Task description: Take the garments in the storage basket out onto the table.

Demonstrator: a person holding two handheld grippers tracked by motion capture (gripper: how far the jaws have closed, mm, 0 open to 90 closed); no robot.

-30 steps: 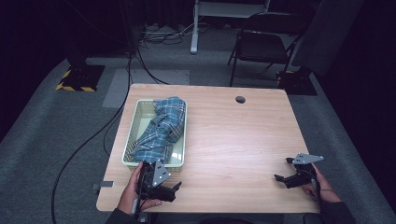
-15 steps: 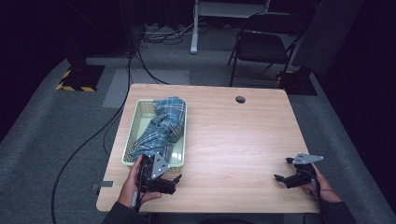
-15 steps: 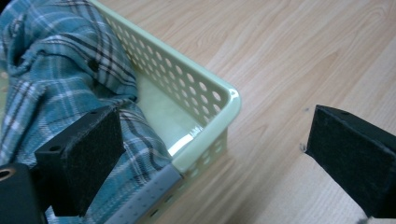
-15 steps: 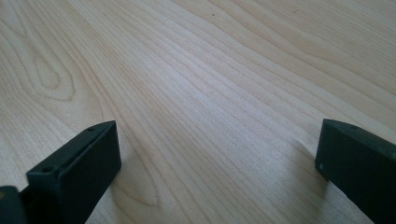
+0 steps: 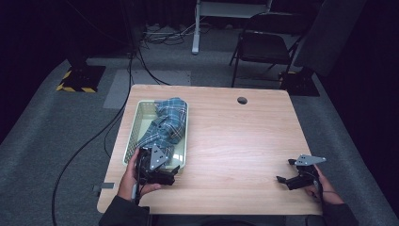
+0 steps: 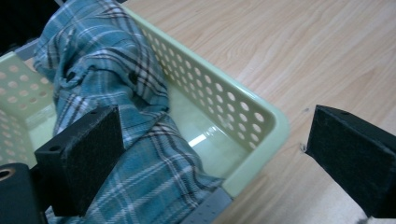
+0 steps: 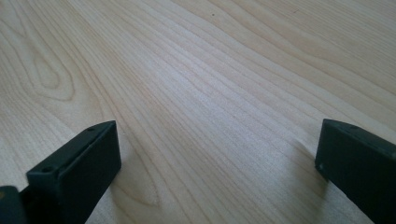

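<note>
Wooden table [image 5: 235, 141]: the left gripper [image 5: 157, 172], jaws wide and empty, straddles the basket [image 6: 261, 116] corner; closing could catch plastic instead of plaid shirt [image 6: 130, 116]. Right gripper [image 5: 294, 179] rests open, empty.

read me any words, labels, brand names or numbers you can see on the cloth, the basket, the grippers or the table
None: no readable text stands on anything here.
Plaid cloth: checks only, no tag in sight.
Green basket: plain perforated walls, no label.
Left gripper and right gripper: black jaws and grey plates, no marking legible.
Table: bare wood grain.
Yellow-black striped base on the floor: hazard stripes, no words.
</note>
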